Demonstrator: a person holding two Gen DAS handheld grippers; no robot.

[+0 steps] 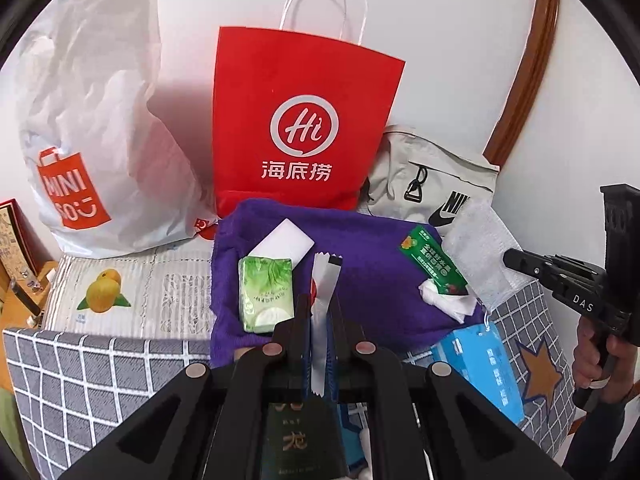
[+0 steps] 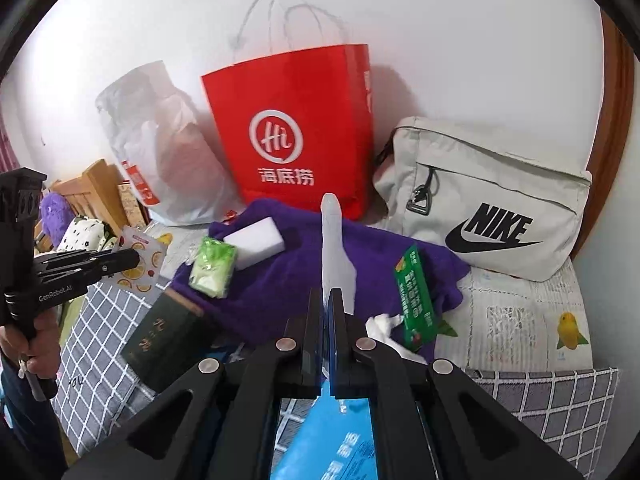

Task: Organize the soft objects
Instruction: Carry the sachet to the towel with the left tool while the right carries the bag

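Note:
My left gripper (image 1: 320, 312) is shut on a thin flat sachet (image 1: 326, 280), seen edge-on with serrated ends. In the right wrist view that sachet (image 2: 140, 260) shows orange-slice prints beside the left gripper (image 2: 134, 257). My right gripper (image 2: 326, 300) is shut on a pale grey-white cloth (image 2: 334, 248); the left wrist view shows the cloth (image 1: 480, 256) hanging from the right gripper (image 1: 510, 259). Below both lies a purple towel (image 1: 372, 264) carrying a white sponge (image 1: 284, 240), a green tissue pack (image 1: 264, 292), a green packet (image 1: 434, 264) and crumpled white tissue (image 1: 448, 300).
Against the wall stand a white plastic bag (image 1: 92, 120), a red paper bag (image 1: 300, 120) and a pale Nike bag (image 2: 488, 200). A blue packet (image 1: 480, 364) and a dark green booklet (image 2: 168, 340) lie near the grippers on checked bedding (image 1: 80, 376). Wooden furniture (image 2: 92, 188) stands left.

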